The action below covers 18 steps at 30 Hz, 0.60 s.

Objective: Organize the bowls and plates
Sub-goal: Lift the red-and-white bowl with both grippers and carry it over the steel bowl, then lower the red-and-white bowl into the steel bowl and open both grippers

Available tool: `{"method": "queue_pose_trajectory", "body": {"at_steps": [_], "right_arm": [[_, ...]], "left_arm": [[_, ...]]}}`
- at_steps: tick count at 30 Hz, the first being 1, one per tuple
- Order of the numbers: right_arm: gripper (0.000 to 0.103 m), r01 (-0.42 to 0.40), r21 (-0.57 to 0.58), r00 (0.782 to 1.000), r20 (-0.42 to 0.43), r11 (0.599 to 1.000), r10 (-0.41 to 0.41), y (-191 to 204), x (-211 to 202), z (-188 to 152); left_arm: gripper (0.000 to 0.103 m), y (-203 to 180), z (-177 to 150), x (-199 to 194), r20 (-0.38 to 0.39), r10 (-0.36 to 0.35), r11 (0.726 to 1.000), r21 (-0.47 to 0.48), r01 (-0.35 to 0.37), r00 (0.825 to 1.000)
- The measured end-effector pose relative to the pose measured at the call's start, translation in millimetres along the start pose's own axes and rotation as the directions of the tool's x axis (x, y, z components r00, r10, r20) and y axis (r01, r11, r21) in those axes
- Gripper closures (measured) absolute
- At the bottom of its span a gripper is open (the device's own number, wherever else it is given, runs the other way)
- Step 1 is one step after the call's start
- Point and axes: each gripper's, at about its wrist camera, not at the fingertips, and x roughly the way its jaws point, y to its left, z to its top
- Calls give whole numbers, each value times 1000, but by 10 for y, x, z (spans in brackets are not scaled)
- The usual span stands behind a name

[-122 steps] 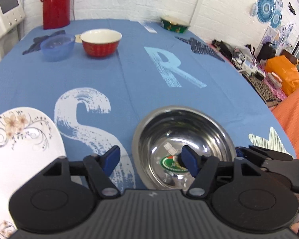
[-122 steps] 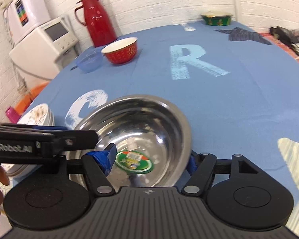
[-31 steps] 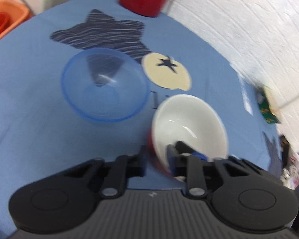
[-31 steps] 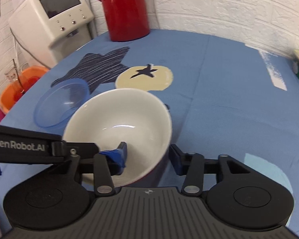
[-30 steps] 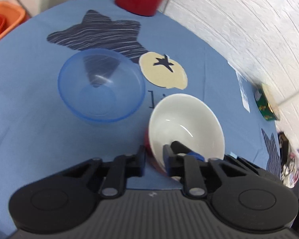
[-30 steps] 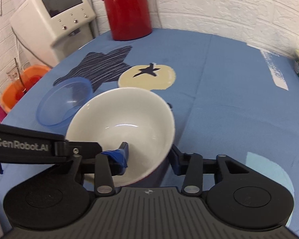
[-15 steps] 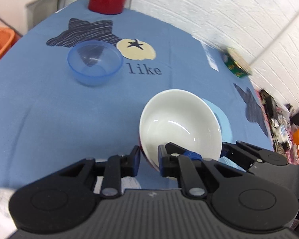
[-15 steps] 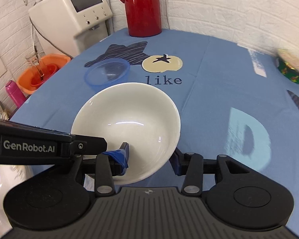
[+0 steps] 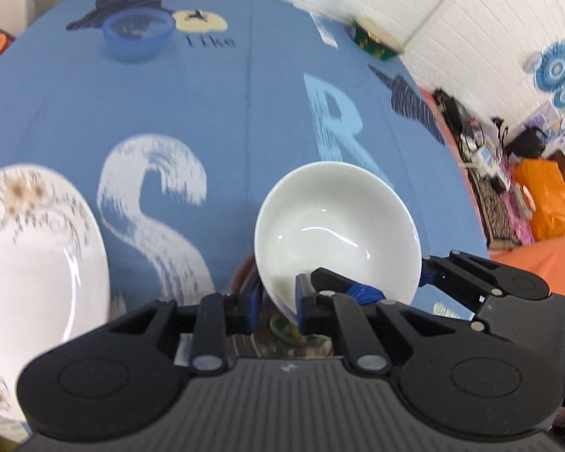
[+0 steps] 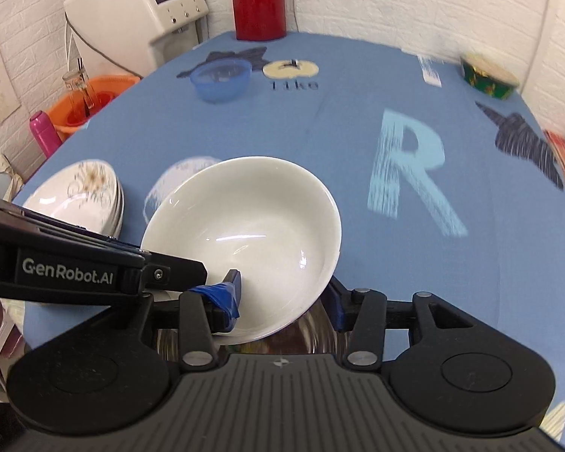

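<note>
In the left wrist view the left gripper [image 9: 275, 303] is clenched on the near rim of the white bowl [image 9: 337, 231], one blue pad inside the wall and the other outside, with only the thickness of the rim between them. The bowl is glossy white inside with a sliver of red showing on its outer wall, and it is tilted, its mouth facing up and toward the camera; it holds nothing. The right gripper [image 9: 403, 288] comes in from the right and reaches the same bowl at its near right rim, a blue-taped finger lying inside. Below the bowl, between the fingers, a patch of shiny metal with a green label shows, the steel bowl [image 9: 282, 329], mostly hidden. To the left lies a floral plate [image 9: 30, 263], and far back on the blue tablecloth [image 9: 214, 113] stands an empty blue plastic bowl [image 9: 137, 34], with a green patterned bowl [image 9: 374, 43] at the far right edge. In the right wrist view the right gripper [image 10: 286, 303] stands with its jaws wide apart, straddling the white bowl's [image 10: 245, 233] near rim: the taped left finger is inside against the wall, the right finger outside near the rim, and whether it presses is not clear. The left gripper's [image 10: 192, 277] black arm crosses in from the left to the bowl's left rim. Steel [image 10: 312, 333] glints under the bowl. A stack of floral plates [image 10: 83, 192] sits just left, the blue bowl [image 10: 222, 79] and a red thermos [image 10: 260, 0] far behind.
</note>
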Motion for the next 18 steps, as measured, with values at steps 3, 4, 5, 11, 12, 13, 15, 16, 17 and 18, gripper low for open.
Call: {"method": "queue_pose_trajectory", "body": {"at_steps": [3, 4, 5, 11, 12, 13, 15, 16, 17, 18], "right_arm": [[71, -1, 19, 1000, -30, 1000, 2, -13, 72, -177], [71, -2, 26, 999, -40, 1000, 3, -18, 99, -230], [71, -1, 28, 999, -41, 1000, 2, -14, 112, -278], [70, 22, -16, 1000, -22, 1000, -22, 59, 97, -321], [70, 21, -16, 1000, -22, 1000, -21, 54, 97, -325], [70, 20, -14, 1000, -24, 1000, -20, 47, 96, -325], [71, 26, -13, 999, -34, 1000, -27, 52, 103, -315], [71, 32, -15, 999, -42, 999, -33, 60, 107, -309], [70, 38, -20, 998, -48, 999, -39, 69, 105, -306], [72, 43, -24, 998, -52, 999, -44, 79, 104, -310]], "left_arm": [[96, -3, -131, 132, -40, 7, 1000, 14, -6, 999], [96, 6, -168, 181, -53, 8, 1000, 16, -7, 999], [96, 14, -205, 218, -63, 9, 1000, 17, -8, 998], [95, 2, -255, 209, -41, 7, 998, 59, -5, 999], [95, 7, -249, 210, -43, 3, 998, 62, 0, 999], [95, 9, -253, 207, -43, -2, 998, 61, 4, 999], [95, 13, -251, 204, -42, -6, 998, 65, 8, 999], [92, 13, -249, 204, -43, -9, 998, 68, 12, 999], [82, 14, -244, 205, -45, -18, 998, 65, 21, 999], [70, 20, -240, 199, -44, -30, 998, 61, 33, 999]]}}
